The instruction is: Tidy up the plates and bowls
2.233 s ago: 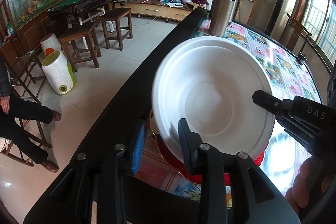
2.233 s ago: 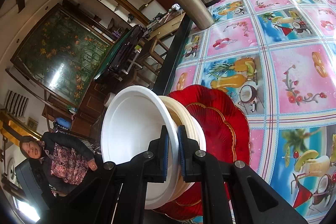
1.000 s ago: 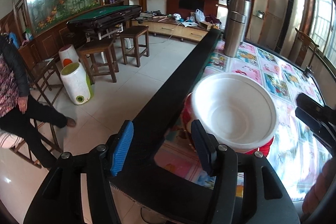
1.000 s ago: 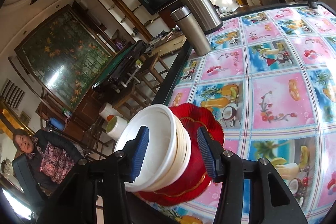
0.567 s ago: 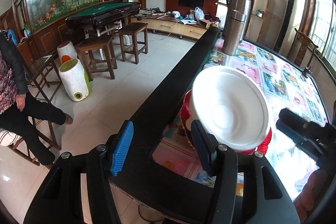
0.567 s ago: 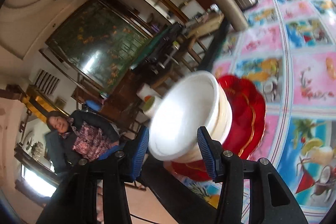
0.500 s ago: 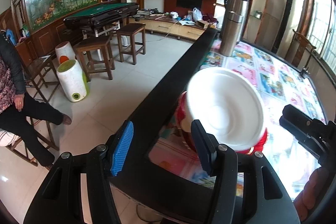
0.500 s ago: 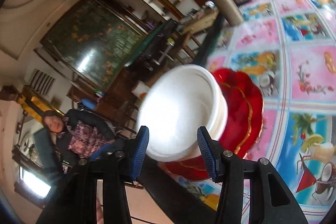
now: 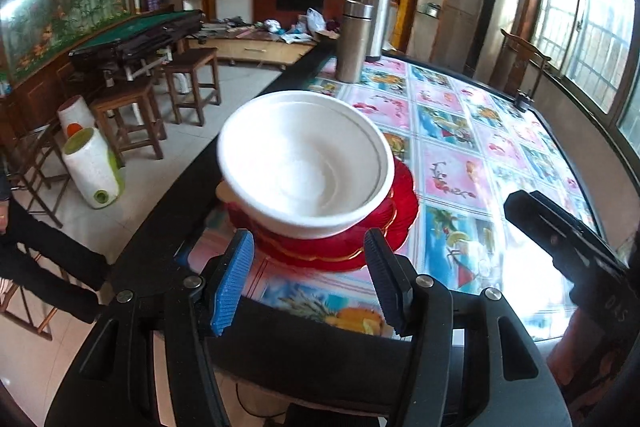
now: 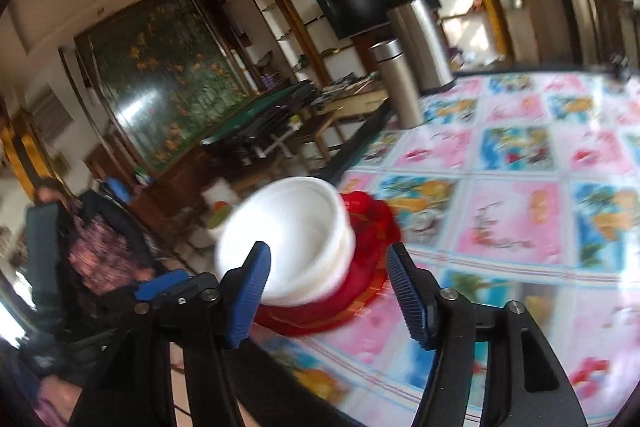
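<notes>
Tablecloth [image 9: 452, 171] under stacked bowls [image 9: 304, 163], plates [image 9: 400, 211]

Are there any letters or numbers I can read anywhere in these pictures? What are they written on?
"DAS": pale letters, seen upside down, on the black body of the right gripper at the edge of the left wrist view.
The colourful fruit-picture tablecloth has a curly mark on one pink square, too blurred to read.
Nothing readable on the white foam bowls or red plates.

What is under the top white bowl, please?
Under the white bowl sits at least one more cream bowl, nested, then red plates on the table. How many bowls or plates is hidden.
</notes>
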The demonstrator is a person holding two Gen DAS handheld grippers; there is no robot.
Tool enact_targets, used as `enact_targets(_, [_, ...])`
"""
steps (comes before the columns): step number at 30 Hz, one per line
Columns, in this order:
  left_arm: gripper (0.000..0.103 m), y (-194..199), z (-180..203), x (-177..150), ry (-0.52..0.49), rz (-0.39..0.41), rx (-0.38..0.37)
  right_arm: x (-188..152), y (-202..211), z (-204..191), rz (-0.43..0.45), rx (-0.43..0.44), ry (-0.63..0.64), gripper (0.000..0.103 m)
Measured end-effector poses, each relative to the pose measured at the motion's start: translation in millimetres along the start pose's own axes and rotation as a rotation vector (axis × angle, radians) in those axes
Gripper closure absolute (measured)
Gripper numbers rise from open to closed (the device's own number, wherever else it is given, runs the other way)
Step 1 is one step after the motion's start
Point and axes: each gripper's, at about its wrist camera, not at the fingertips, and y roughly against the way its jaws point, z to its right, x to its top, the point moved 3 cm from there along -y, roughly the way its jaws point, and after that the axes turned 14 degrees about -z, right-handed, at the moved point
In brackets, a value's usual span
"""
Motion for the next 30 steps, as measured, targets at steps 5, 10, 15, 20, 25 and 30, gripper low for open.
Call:
enact_targets(5, [0.036,18.8,-9.7,-18.0,0.058,0.082,0.097,-21.9,21.4,3.1,0.029,-0.058,0.036,0.026])
enact_targets(10, [0.031,34.3,-14.4,-36.2,0.07,0.127,0.144,-40.1,29.4,-13.6,0.098,-0.076,0.114,0.015])
enact_targets(15, [0.024,38.0,-18.8,-54.6,0.084,0.133,0.176,-46.3,36.6,-30.7,0.187,-0.042,0.12,0.004])
enact_targets(20, [0.022,40.8,-24.8,-59.4,0.108,0.124,0.178,-52.9,44.4,-42.1,0.204,-0.012,0.114,0.003])
enact_targets(25, [0.021,49.5,-23.6,-69.6,0.109,0.14,0.181,-57.2,51.9,-50.0,0.209,0.006,0.122,0.003])
enact_targets(30, [0.021,54.0,-24.7,-76.6,0.123,0.144,0.185,-65.8,59.6,-63.8,0.218,0.006,0.15,0.003])
